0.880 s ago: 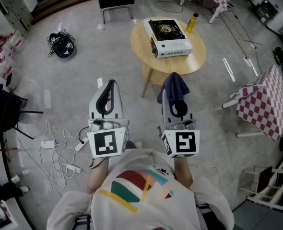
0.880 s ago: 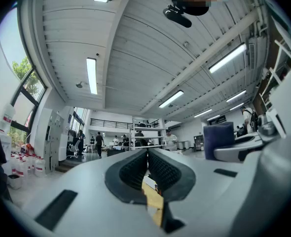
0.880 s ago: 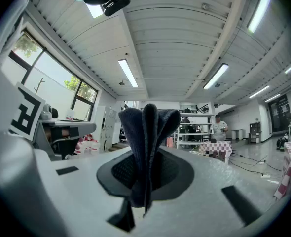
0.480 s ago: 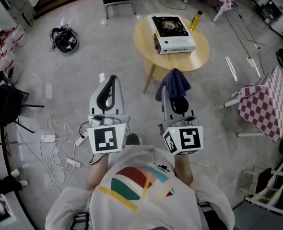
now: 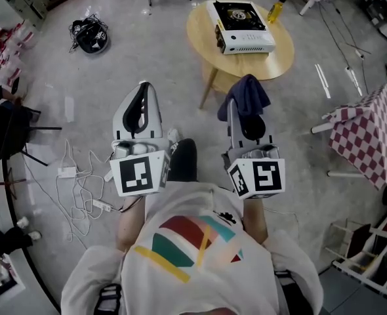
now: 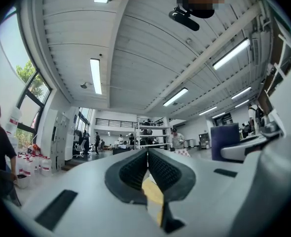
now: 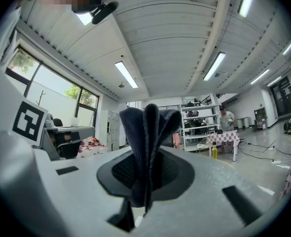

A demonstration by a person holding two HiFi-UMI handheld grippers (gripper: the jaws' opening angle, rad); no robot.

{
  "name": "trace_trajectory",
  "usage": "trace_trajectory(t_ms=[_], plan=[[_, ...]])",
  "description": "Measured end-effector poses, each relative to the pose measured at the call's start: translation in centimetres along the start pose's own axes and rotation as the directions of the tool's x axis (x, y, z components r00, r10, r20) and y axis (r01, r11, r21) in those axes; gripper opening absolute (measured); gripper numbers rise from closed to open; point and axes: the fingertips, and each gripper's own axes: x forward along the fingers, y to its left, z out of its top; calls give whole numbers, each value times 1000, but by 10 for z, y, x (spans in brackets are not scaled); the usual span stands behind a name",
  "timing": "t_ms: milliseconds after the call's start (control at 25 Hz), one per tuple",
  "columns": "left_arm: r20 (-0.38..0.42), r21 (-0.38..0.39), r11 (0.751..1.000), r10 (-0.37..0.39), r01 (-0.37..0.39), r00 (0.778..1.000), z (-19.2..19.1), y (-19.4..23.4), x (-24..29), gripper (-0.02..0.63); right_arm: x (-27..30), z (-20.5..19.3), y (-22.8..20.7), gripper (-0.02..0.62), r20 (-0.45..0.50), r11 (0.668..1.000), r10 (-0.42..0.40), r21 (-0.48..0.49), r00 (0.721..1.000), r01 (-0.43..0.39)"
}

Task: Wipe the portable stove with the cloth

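Stove (image 5: pixel 243 26) now higher in head view; we clamp cloth (image 5: pixel 246 94) in right gripper (image 5: pixel 241 110) fingers; left gripper (image 5: pixel 143 92) fingers together, empty; wiping unstarted.

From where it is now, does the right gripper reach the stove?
Probably not yet: the right gripper, shut on the cloth, is short of the table with the stove. Nothing blocks the way.

The cloth (image 5: pixel 246 98) is dark navy. The portable stove (image 5: pixel 241 26) is white with a black top, on a pale wooden round table (image 5: pixel 272 61). The bottle (image 5: pixel 276 9) at the far right is yellow. The tablecloth (image 5: pixel 365 133) on the right is red-and-white checked.
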Motion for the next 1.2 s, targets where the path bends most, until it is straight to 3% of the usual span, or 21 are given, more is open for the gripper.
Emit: trace_trajectory(t_ms=[520, 800, 1200], plan=[[64, 6, 998, -63, 62, 996, 0, -5, 74, 8, 46, 2, -46, 35, 25, 998, -67, 16, 997, 67], [50, -22, 994, -110, 111, 993, -25, -2, 144, 8, 97, -12, -78, 37, -12, 991, -62, 118, 998, 63], [51, -55, 980, -190, 192, 980, -55, 11, 291, 8, 221, -9, -132, 37, -98, 992, -122, -35, 988, 119]])
